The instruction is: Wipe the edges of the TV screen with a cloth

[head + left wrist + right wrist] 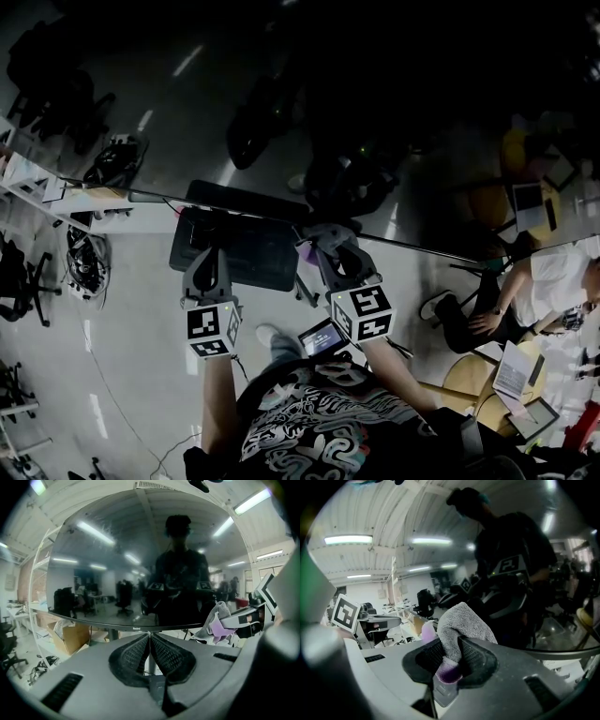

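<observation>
The TV screen point(140, 559) is a large dark glossy panel that mirrors the room and fills the left gripper view. Its thin bottom edge point(136, 628) runs just beyond my left gripper point(150, 641), whose pads are pressed together with nothing between them. In the head view the screen's edge point(412, 247) crosses the picture, and both grippers point at it. My right gripper point(449, 660) is shut on a grey and purple cloth point(461, 623) that bulges up out of the jaws. The same cloth point(216, 620) shows at the right of the left gripper view, and its purple part point(307, 251) shows in the head view.
A dark stand base point(239, 248) sits under the screen between my grippers. A person sits at a desk point(548, 281) to the right, with laptops and papers nearby. Office chairs point(23, 281) and cables lie on the floor at the left. A cardboard box point(70, 637) stands below the screen.
</observation>
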`<move>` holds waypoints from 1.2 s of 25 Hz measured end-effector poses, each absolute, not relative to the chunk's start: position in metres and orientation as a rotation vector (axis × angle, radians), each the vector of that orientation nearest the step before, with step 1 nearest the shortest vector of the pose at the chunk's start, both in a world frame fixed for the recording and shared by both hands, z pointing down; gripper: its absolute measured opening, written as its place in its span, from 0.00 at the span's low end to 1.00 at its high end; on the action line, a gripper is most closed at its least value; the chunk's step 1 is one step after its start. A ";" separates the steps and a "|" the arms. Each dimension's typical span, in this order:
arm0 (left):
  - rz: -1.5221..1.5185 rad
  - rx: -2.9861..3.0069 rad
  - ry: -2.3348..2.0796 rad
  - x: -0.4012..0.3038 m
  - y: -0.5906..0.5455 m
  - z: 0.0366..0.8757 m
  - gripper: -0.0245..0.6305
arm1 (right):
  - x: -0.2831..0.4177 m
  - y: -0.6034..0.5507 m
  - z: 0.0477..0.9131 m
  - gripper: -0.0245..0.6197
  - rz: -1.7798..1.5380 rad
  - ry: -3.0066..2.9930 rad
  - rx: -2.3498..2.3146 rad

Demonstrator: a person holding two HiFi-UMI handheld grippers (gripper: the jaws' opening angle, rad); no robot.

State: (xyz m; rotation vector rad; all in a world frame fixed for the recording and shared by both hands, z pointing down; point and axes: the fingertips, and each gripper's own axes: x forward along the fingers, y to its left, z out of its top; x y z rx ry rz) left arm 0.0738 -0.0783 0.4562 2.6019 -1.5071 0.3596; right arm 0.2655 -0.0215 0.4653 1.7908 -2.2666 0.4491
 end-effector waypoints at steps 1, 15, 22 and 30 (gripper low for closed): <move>0.360 2.602 -1.510 0.075 -0.077 0.456 0.07 | 0.266 -0.021 0.465 0.19 0.450 -2.270 1.788; 0.366 2.568 -1.548 0.054 -0.091 0.455 0.07 | 0.240 -0.038 0.461 0.19 0.445 -2.303 1.733; 0.361 2.557 -1.567 0.044 -0.100 0.452 0.07 | 0.226 -0.047 0.459 0.19 0.444 -2.318 1.707; 0.354 2.553 -1.561 0.026 -0.118 0.458 0.07 | 0.202 -0.064 0.463 0.19 0.446 -2.315 1.687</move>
